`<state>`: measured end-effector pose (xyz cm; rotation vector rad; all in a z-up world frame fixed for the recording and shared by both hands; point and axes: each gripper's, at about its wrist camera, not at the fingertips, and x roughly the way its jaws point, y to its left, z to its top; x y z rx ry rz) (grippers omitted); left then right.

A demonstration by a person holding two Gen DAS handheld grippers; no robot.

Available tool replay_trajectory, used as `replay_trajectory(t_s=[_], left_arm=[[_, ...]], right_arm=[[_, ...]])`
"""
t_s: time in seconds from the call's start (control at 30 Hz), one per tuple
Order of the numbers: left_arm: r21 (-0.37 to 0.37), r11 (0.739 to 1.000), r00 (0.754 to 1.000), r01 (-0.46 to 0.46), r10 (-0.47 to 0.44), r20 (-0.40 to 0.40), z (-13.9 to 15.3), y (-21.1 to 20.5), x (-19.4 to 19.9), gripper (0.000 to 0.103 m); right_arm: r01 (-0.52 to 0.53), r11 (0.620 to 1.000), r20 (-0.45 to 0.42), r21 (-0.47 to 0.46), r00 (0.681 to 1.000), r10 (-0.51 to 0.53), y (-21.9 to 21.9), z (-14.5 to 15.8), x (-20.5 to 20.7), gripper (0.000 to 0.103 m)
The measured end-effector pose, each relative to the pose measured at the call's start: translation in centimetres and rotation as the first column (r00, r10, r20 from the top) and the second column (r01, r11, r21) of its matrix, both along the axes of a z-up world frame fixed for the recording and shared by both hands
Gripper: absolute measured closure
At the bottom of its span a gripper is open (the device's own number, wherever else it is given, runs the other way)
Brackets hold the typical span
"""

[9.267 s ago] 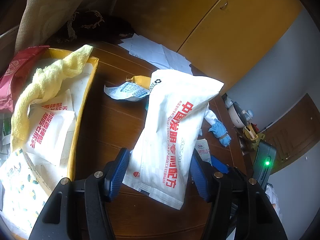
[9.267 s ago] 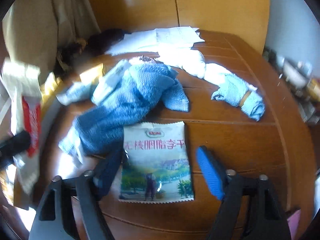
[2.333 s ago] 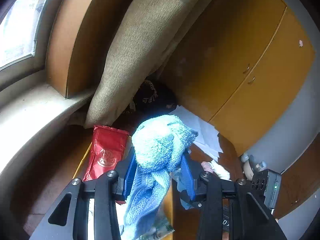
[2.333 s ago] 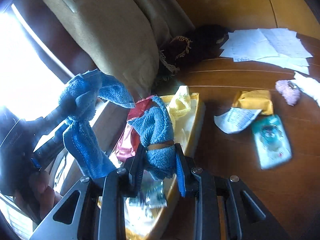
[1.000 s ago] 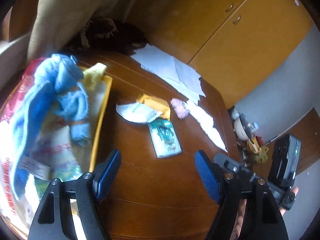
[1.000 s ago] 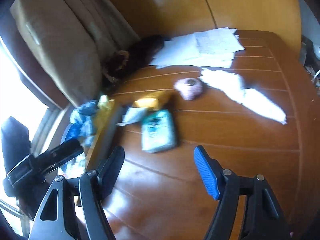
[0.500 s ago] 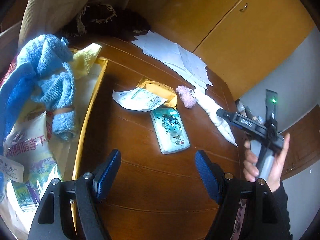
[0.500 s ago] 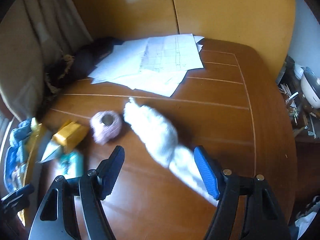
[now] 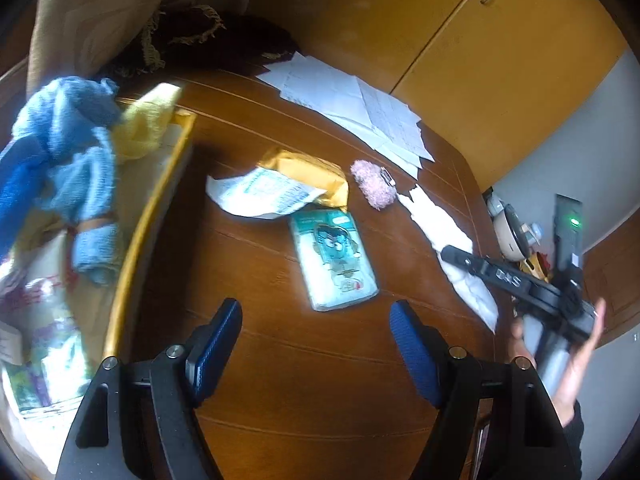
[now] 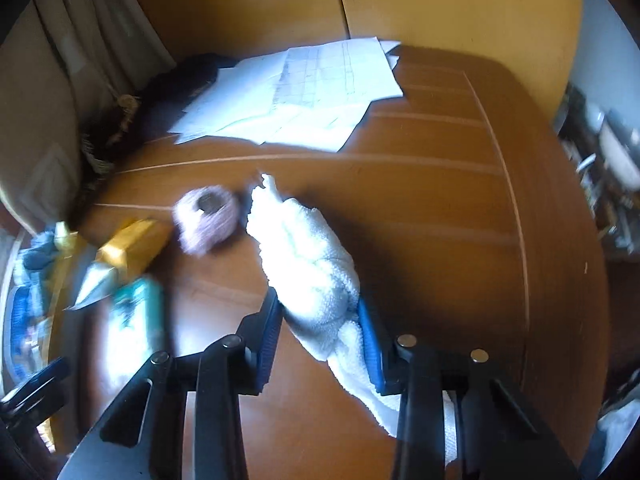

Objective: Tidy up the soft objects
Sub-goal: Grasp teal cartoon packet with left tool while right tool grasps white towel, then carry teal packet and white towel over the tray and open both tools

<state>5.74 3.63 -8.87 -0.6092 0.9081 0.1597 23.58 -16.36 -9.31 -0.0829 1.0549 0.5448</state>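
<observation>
Right gripper [image 10: 320,320]: jaws have just been closing, and the long white terry-cloth towel [image 10: 308,264] now sits between the blue pads, squeezed near its middle, lying on the table. Left gripper [image 9: 316,344]: jaws wide apart, nothing between them, hovering over bare wood short of the teal wet-wipe pack [image 9: 334,258].

Risks, my read:
- The grip is mid-length, so both towel ends will hang. A trailing end could drag the fuzzy pink yarn ball [image 10: 206,218], which lies just beside the towel's far tip, or sweep the loose white paper sheets [image 10: 296,92].
- Terry compresses, so if the pads only hold a fold, the towel may slip out on lift.
- The shallow yellow-rimmed tray [image 9: 132,248] is already piled with blue knitted cloths [image 9: 60,152] and a yellow cloth. 1 more towel could slide off over the rim.

Surface: glossy dark brown wooden table [image 10: 440,208] with pale inlay lines. It also carries a gold foil packet [image 9: 312,174] and a torn white wrapper. Room: orange-yellow cabinet doors [image 9: 460,52] behind, beige curtain at left, grey wall and cluttered shelf at right.
</observation>
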Motion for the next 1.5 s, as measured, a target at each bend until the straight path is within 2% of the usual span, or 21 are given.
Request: replay_trajectory(t_s=[0.13,0.2,0.37,0.43,0.47,0.53,0.57,0.6,0.73,0.8,1.0,1.1,1.27,1.5], left_arm=[[0.026,1.0,0.998,0.012,-0.011,-0.063,-1.3,-1.5,2.9,0.024],[0.047,0.999,0.998,-0.004,0.007,-0.061,-1.5,-1.8,4.1,0.024],[0.188,0.982,0.987,-0.024,0.052,-0.149,-2.5,-2.8,7.2,0.024],[0.258,0.966,0.989,0.004,0.034,-0.144,-2.6,-3.5,7.6,0.024],[0.27,0.963,0.988,0.012,0.031,-0.152,-2.8,-3.6,7.7,0.024],[0.282,0.959,0.99,0.0,0.04,-0.139,-2.9,-3.6,7.3,0.029],[0.293,0.956,0.99,-0.003,0.043,-0.131,-2.9,-3.7,7.1,0.037],[0.304,0.953,0.991,-0.001,0.041,-0.128,-2.8,-3.9,6.9,0.051],[0.278,0.96,0.994,0.035,-0.005,-0.109,-2.7,-4.6,5.3,0.057],[0.228,0.971,0.995,0.068,-0.048,-0.091,-2.4,-4.8,4.1,0.06],[0.069,0.991,0.992,0.112,-0.115,0.041,-0.4,-4.0,-2.7,0.06],[0.038,0.993,0.985,0.111,-0.115,0.13,1.7,-3.1,-6.7,0.06],[0.027,0.998,0.974,0.051,-0.056,0.219,4.8,0.1,-12.5,0.06],[0.067,0.989,0.964,-0.136,0.116,0.24,6.5,6.2,-17.7,0.06]], right_arm=[[-0.008,0.997,-0.055,0.071,0.998,0.012,-1.8,0.5,-2.5,0.067],[-0.019,0.996,-0.069,0.083,0.997,0.025,-2.2,0.7,-3.7,0.067],[-0.028,0.993,-0.067,0.115,0.997,0.036,-3.1,1.4,-5.4,0.067],[-0.026,0.99,-0.06,0.136,0.998,0.034,-3.6,2.0,-5.7,0.067],[-0.024,0.989,-0.055,0.147,0.998,0.032,-4.0,2.3,-5.8,0.067],[-0.03,0.985,-0.039,0.169,0.999,0.037,-4.8,3.1,-6.1,0.067],[-0.03,0.983,-0.031,0.179,0.999,0.036,-5.2,3.4,-6.2,0.067],[-0.032,0.981,-0.021,0.19,0.999,0.037,-5.7,3.8,-6.4,0.067],[-0.024,0.975,-0.017,0.22,0.999,0.028,-6.8,4.6,-6.8,0.067],[-0.019,0.972,-0.024,0.234,0.999,0.025,-6.9,5.0,-7.1,0.067],[-0.011,0.965,0.006,0.262,1.0,0.01,-6.3,6.7,-10.4,0.067],[-0.035,0.95,0.036,0.31,0.999,0.025,-5.0,7.8,-13.6,0.067],[-0.087,0.896,0.02,0.435,0.996,0.087,-1.4,8.0,-18.0,0.067],[-0.167,0.823,-0.088,0.543,0.963,0.254,7.1,5.9,-20.2,0.067]])
